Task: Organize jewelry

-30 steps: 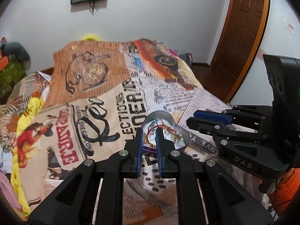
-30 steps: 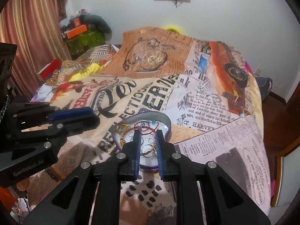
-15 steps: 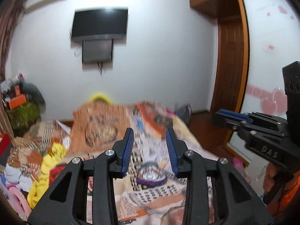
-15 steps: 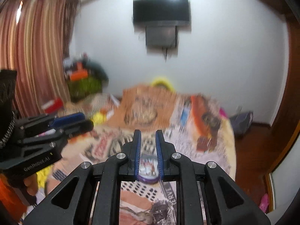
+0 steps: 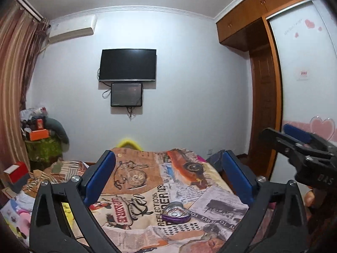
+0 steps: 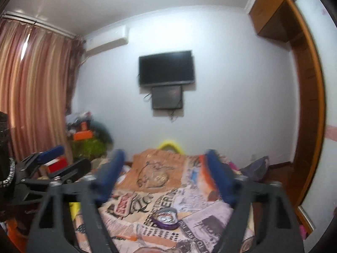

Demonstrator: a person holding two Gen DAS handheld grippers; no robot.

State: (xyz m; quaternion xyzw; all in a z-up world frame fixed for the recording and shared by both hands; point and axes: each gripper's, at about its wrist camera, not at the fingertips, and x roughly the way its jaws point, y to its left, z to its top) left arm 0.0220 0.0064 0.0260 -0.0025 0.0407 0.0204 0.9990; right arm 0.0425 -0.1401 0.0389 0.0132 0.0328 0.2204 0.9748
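Left gripper [image 5: 168,179]: spread wide and holding nothing, raised well above the bed; its blue pads [image 5: 101,177] frame the bedspread
Right gripper [image 6: 166,179]: also spread wide with nothing between the fingers; this view is blurred by motion, so fine detail is lost
Jewelry box [image 5: 176,211]: a purple heart-shaped tin, lying open on the bed [image 5: 137,189] on the newspaper-print bedspread, well apart from both grippers
Box in right wrist view [image 6: 166,218]: the same tin, low in the middle, only a blurred purple rim and pale inside
Jewelry: some small pieces glint inside the tin in the left wrist view; too small to tell which pieces
Only in left wrist view: the right gripper from the side at the right edge, with the letters "DAS" on it; a wardrobe door with pink hearts [image 5: 322,126]
Only in right wrist view: the left gripper from the side at the left edge; more of the striped curtain [image 6: 35,97]
Both views: a dark TV [image 5: 127,65] on the white wall
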